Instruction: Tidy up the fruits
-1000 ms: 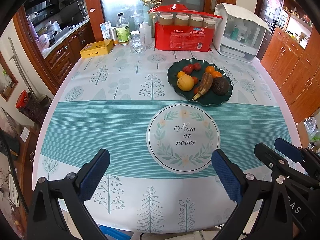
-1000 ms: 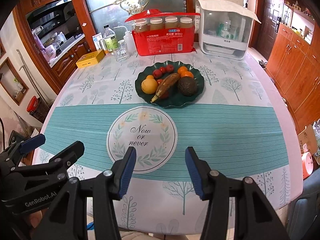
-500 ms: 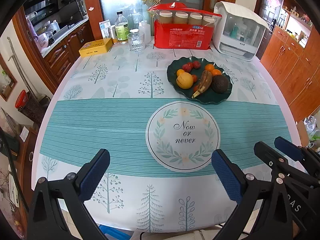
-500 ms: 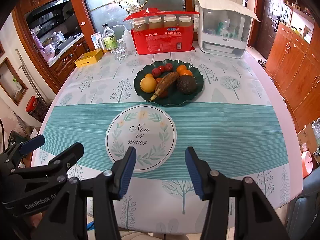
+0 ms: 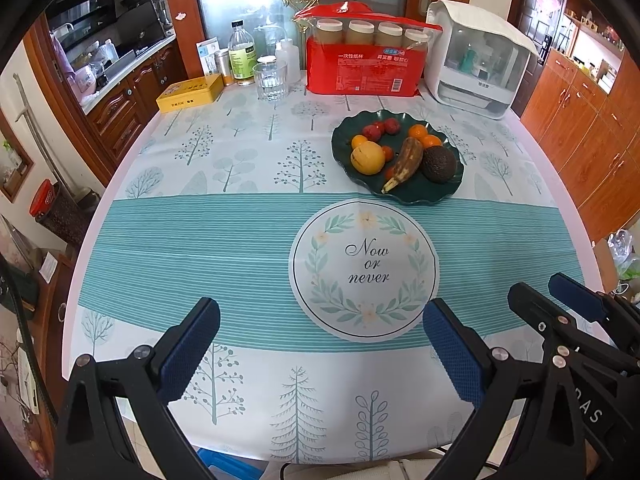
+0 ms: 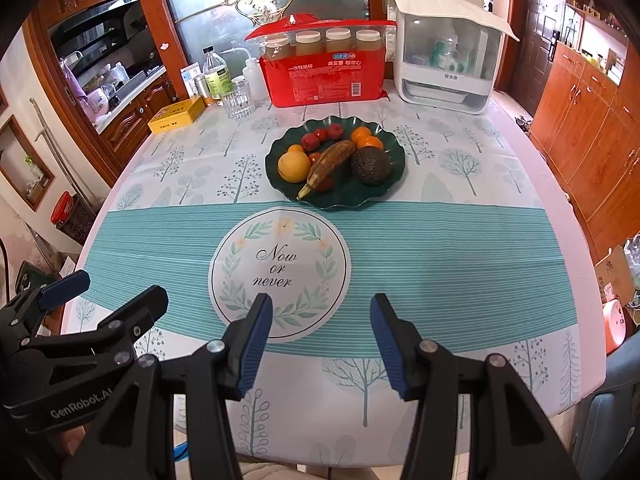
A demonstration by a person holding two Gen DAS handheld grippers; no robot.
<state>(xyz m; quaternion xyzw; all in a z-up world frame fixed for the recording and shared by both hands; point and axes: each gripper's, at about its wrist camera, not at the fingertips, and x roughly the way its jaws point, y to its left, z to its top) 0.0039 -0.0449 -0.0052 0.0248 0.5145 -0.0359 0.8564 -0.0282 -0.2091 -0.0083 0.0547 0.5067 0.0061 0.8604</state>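
On the far side of the table [image 6: 460, 248], a dark green plate [image 6: 394, 151] holds the fruits: a banana [image 6: 330, 162], an avocado [image 6: 371, 166] and some oranges [image 6: 365, 138]. The left gripper [image 5: 320, 346] hangs over the near edge with its jaws wide apart and nothing in them. The right gripper [image 6: 321, 344] is beside it, about half open and empty too.

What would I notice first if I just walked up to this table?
Probably the dark green wavy-edged plate of fruit in the middle of the table, with a brown-spotted banana, a yellow-orange round fruit and a dark bumpy avocado. Behind it stands a big red package of paper cups.
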